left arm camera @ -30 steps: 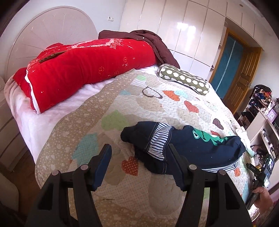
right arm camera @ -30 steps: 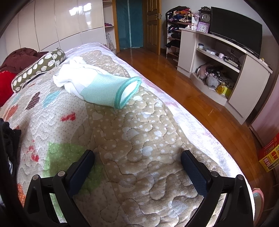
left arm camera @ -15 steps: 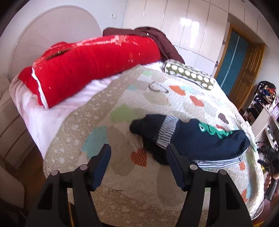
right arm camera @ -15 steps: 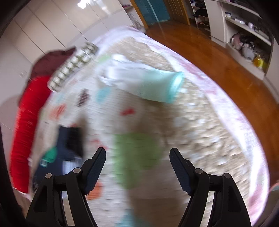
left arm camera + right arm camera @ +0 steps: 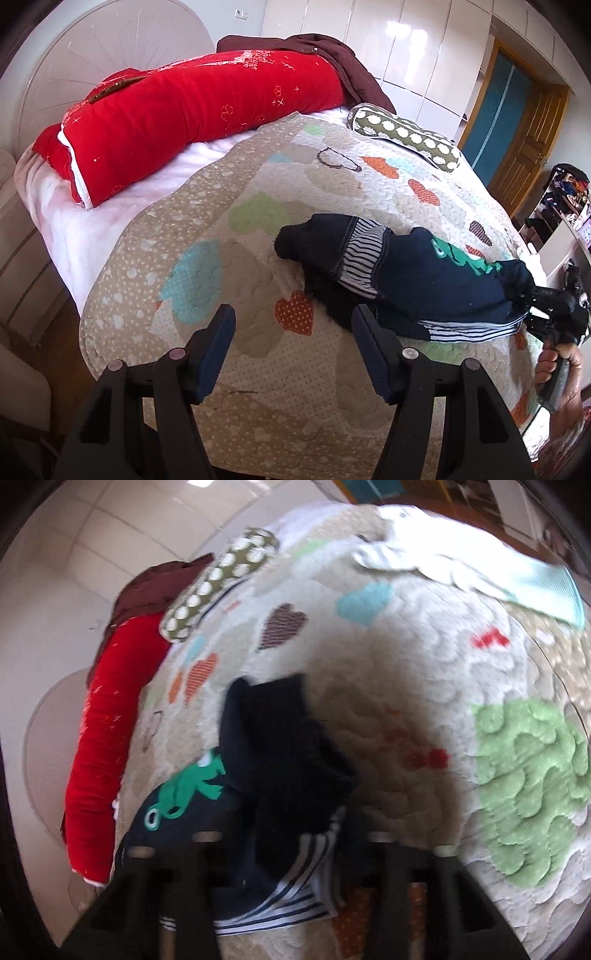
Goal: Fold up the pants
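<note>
Navy pants (image 5: 424, 280) (green frog print, no legible writing) lie right of the spread, empty left gripper (image 5: 291, 350); right gripper (image 5: 291, 849) closing around their striped hem.

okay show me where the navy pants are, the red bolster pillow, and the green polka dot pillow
navy pants (image 5: 424, 280), left wrist view, on the dark body fabric beside the green print.
red bolster pillow (image 5: 192, 114), left wrist view, on its middle.
green polka dot pillow (image 5: 406, 136), left wrist view, on its dotted side.
</note>
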